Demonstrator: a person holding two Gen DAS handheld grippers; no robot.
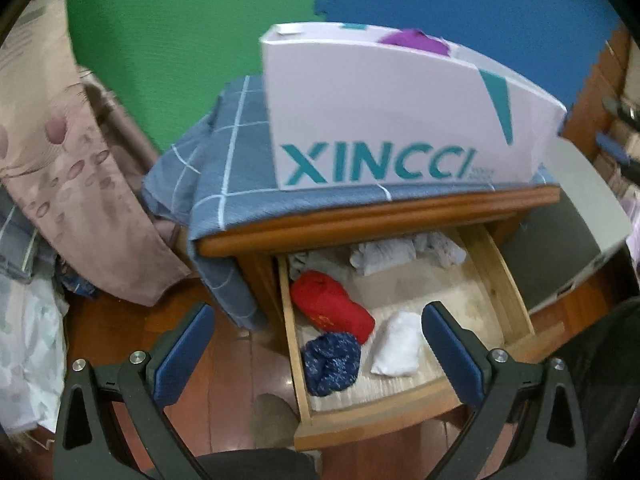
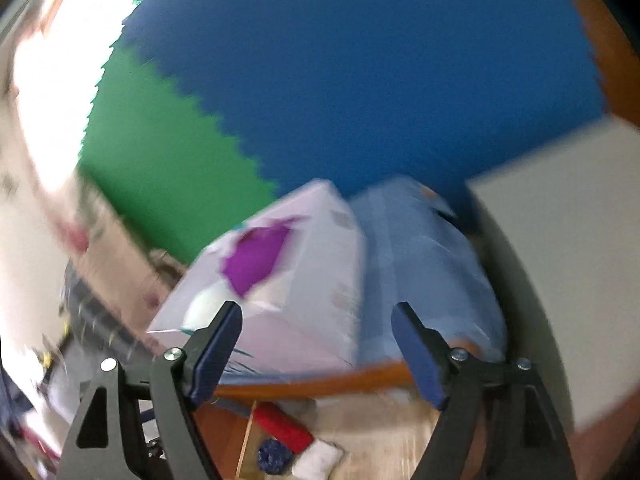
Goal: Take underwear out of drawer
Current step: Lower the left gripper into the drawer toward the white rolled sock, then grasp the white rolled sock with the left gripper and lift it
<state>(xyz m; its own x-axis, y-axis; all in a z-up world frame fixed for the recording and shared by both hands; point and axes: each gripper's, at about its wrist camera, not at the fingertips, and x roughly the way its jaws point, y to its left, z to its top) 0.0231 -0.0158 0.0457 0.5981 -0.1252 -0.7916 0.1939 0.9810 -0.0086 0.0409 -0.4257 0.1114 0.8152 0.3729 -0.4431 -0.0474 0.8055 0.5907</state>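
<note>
The wooden drawer [image 1: 508, 280] of a nightstand stands pulled open. Inside lie a red rolled garment [image 1: 332, 306], a dark blue patterned bundle [image 1: 332, 362], a white folded piece [image 1: 398, 344] and pale crumpled underwear [image 1: 404, 254] at the back. My left gripper [image 1: 318, 354] is open and empty, hovering above the drawer's front. My right gripper [image 2: 316, 354] is open and empty, higher up, facing the nightstand top. The right wrist view is blurred; the red roll [image 2: 284, 426], blue bundle [image 2: 274, 456] and white piece [image 2: 318, 462] show at its bottom.
A white XINCCI box [image 1: 380, 120] with a purple item [image 1: 414, 40] on top sits on a blue checked cloth [image 1: 224, 168] over the nightstand. A pink curtain [image 1: 72, 168] hangs left. A grey-white box [image 1: 576, 208] stands right. Green and blue foam mats [image 1: 180, 20] cover the wall.
</note>
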